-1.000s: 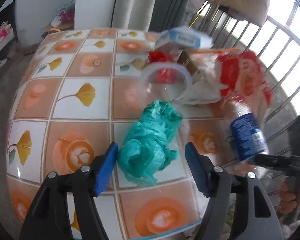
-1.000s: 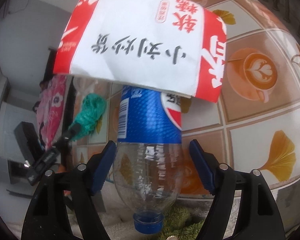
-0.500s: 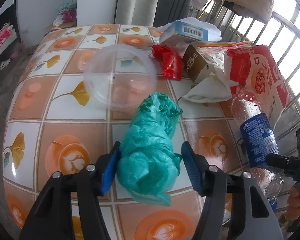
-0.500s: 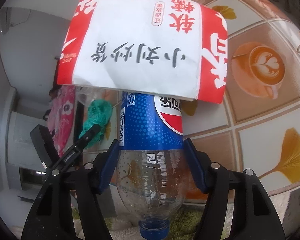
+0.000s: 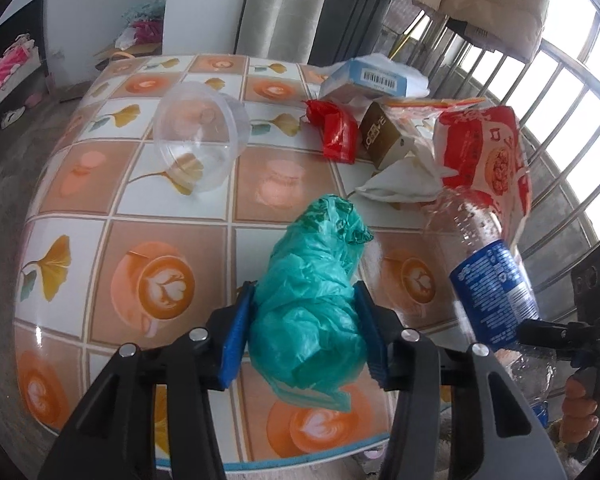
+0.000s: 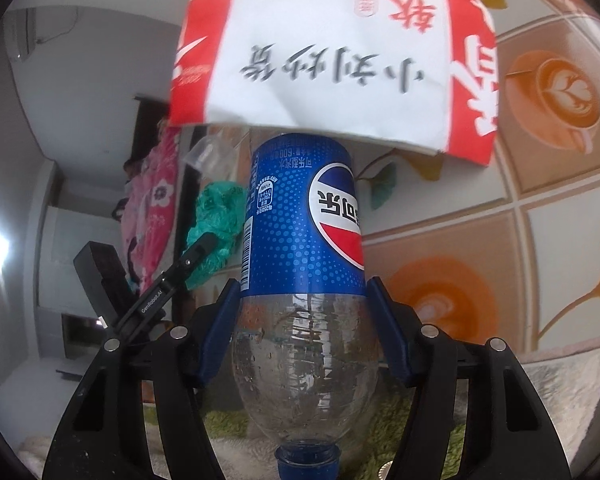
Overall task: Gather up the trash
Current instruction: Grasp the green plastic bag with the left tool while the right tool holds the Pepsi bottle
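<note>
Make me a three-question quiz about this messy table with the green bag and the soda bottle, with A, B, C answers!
1. Where is the green plastic bag?
A. Between the fingers of the left gripper
B. Inside the clear cup
C. On the floor

2. What colour is the bottle label?
A. Yellow
B. Blue
C. Black

3. How is the clear plastic cup?
A. Standing upright and full
B. Crushed flat
C. Lying on its side, empty

Answers:
1. A: the bag sits on the table between the blue pads, which touch both its sides as the jaws are closing.
2. B: the label is blue with a red and white round logo; the right gripper holds the bottle, cap toward the camera.
3. C: its open mouth faces sideways and the tile pattern shows straight through it.
</note>
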Demonstrator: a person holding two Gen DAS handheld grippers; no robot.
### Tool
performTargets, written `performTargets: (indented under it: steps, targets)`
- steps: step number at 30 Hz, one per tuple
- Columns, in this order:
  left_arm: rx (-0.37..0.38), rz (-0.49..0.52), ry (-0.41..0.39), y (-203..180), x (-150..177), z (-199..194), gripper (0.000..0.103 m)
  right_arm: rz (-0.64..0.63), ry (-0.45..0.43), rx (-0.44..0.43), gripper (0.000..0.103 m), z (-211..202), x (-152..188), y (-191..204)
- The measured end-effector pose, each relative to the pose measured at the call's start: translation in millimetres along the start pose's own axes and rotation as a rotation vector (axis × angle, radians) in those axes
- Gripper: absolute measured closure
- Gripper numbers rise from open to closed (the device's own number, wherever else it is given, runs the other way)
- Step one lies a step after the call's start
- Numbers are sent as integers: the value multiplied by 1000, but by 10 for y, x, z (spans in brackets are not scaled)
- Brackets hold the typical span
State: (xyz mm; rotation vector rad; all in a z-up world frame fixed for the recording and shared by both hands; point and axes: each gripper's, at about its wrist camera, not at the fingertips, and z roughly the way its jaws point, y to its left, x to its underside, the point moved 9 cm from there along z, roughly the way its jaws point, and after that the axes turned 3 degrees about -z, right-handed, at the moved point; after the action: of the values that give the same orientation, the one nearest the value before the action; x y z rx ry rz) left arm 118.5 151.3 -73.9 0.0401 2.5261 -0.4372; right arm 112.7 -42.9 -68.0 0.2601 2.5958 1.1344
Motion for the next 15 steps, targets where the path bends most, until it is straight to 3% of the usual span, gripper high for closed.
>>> performTargets:
  steps: [9, 15]
  targets:
    - [30, 19, -84, -145, -78, -386, 55, -116, -26, -43, 43, -162, 28, 205]
    - [79, 84, -163, -445, -187, -741, 55, -211, -123, -34, 43, -446, 34, 364]
